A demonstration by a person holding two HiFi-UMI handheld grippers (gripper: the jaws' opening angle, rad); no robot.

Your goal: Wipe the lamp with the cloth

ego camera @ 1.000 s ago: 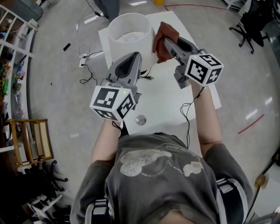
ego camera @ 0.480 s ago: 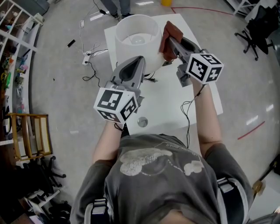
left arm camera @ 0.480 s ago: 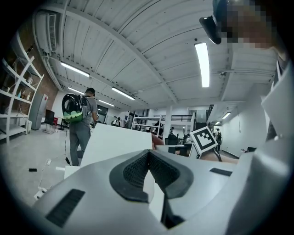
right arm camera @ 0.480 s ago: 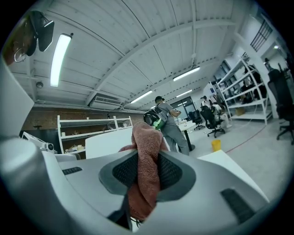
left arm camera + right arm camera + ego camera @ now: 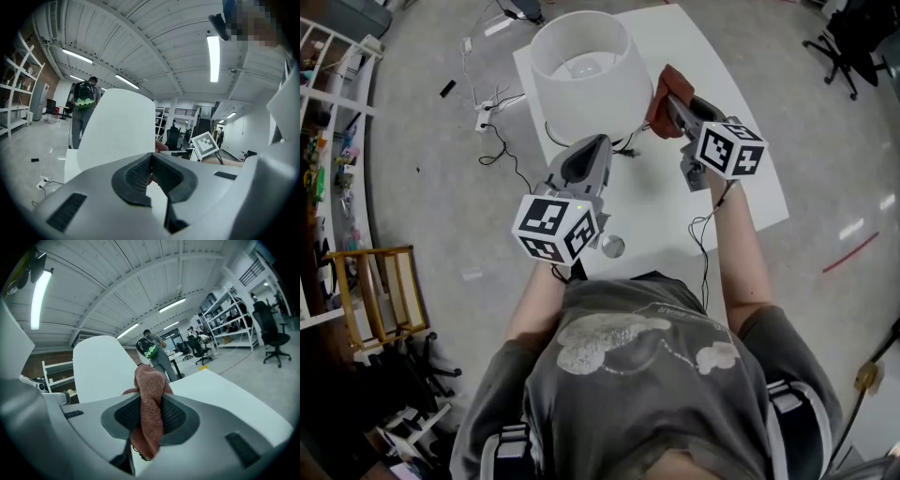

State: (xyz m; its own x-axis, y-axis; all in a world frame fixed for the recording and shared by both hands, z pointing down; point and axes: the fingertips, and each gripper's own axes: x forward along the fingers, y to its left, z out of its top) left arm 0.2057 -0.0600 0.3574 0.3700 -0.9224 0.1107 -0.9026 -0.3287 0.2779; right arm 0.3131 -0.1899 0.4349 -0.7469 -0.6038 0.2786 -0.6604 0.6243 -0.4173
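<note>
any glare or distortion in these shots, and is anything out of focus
Left gripper view: fisheye-bent, black corners, the ceiling light strip blown out white. Right gripper view: same bending, but the cloth shows crisp weave. Head view: even light, lamp shade bright white, only soft shadows, no motion blur.

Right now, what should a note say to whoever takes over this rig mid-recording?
Right gripper: shut on the cloth, held at the right side of the lamp; contact unclear.
Left gripper: jaws together, empty, low in front of the lamp, above the white table.
Done: cloth is picked up; how much is wiped cannot be told.
Left: wipe round the shade.
</note>
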